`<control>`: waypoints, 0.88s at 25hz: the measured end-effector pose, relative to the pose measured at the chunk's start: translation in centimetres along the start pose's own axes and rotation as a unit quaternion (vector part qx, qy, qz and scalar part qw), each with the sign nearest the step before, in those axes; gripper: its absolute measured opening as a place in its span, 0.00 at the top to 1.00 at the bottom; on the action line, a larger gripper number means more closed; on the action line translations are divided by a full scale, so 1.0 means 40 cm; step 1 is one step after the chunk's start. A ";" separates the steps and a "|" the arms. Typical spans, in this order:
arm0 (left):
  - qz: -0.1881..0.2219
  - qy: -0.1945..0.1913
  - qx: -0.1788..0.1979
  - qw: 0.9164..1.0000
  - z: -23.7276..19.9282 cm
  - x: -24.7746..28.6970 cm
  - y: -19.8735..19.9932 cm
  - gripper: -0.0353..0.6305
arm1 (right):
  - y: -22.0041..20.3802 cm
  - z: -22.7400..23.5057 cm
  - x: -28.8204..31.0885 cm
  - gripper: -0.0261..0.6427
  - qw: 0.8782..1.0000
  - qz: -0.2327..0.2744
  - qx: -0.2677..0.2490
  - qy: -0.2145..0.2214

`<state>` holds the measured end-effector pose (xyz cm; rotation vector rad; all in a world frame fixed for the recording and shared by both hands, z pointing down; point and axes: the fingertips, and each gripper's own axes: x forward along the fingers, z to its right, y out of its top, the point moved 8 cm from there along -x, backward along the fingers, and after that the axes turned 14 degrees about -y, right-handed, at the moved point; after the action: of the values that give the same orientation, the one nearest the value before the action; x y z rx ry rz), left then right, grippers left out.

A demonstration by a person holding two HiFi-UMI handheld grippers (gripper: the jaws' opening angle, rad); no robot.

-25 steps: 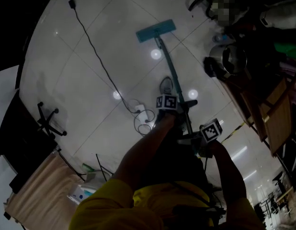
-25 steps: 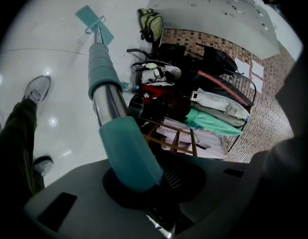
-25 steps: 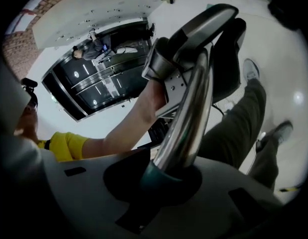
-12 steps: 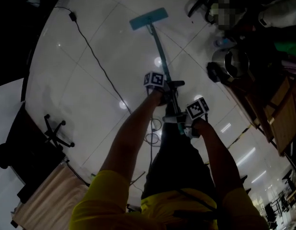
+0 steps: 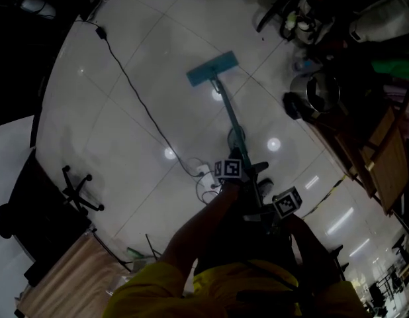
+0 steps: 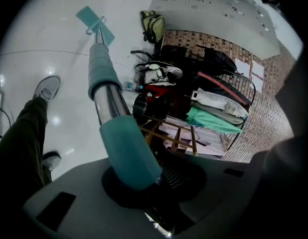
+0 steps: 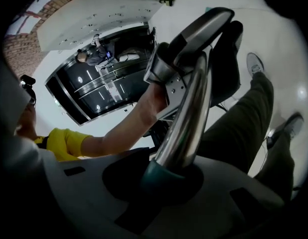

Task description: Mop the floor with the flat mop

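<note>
Up ahead on the floor (image 5: pixel 112 131), pressing the mop head (image 5: pixel 212 69) flat, holding its pole (image 5: pixel 229 118) slanting straight back toward the body; clamping the pole with the left hand-held gripper (image 5: pixel 229 171), nearer the head, clenching the top end with the right hand-held gripper (image 5: pixel 286 203)

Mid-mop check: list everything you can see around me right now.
mop: one, teal head, steel pole, head on the floor ahead
floor: white, glossy tiles
cable: one, black, across the floor from top left
chair base: one, black, left
pot: one, steel, right
rack: one, wooden, right
backpack: one, green, by the far wall
clothes: heap, green, white and red, right side
shoes: two, grey, on the floor
left gripper: one, shut on mop, forward grip
right gripper: one, shut on mop, near end
</note>
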<state>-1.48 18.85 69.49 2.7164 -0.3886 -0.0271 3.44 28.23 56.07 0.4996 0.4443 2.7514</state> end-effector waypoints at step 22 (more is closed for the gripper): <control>0.009 -0.022 0.056 0.998 0.277 -0.047 0.041 0.78 | 0.017 -0.270 -0.034 0.83 0.998 0.003 -0.048 0.029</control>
<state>-4.54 13.71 59.84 2.8269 -0.4393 -0.0620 0.34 24.51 46.29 0.4002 0.3239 2.7825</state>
